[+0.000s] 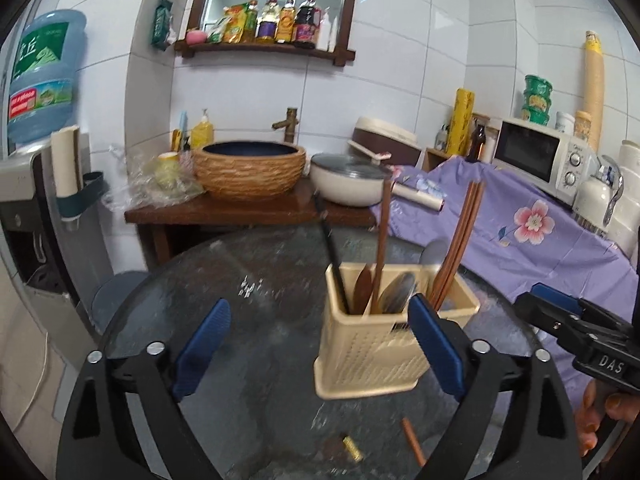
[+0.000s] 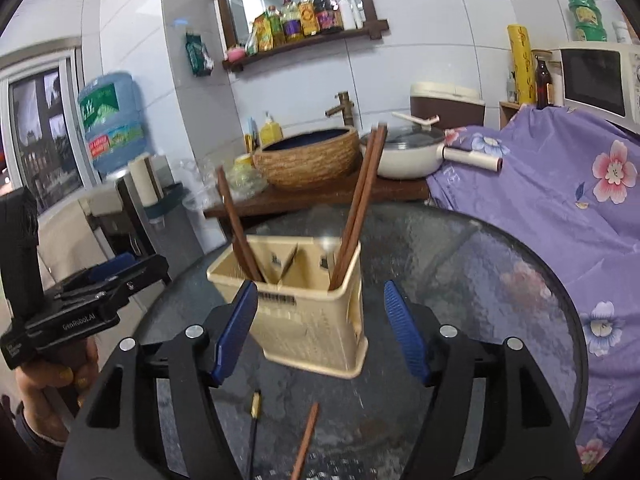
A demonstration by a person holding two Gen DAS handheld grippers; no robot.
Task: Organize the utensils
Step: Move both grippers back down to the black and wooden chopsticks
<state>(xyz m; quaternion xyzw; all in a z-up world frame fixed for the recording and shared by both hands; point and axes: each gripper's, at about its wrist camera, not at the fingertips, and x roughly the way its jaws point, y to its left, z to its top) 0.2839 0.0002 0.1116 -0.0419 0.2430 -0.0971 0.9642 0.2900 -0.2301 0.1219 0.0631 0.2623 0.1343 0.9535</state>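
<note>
A beige perforated utensil holder stands on the round dark glass table; it also shows in the right wrist view. It holds brown chopsticks, a wooden spoon, a metal spoon and a black-handled utensil. My left gripper is open and empty, just left of and before the holder. My right gripper is open and empty, its fingers on either side of the holder's near face. A loose brown chopstick and a black gold-tipped chopstick lie on the table below it.
A wooden counter behind the table carries a woven basin and a white pan. A purple floral cloth covers the surface at right, with a microwave. A water dispenser stands at left.
</note>
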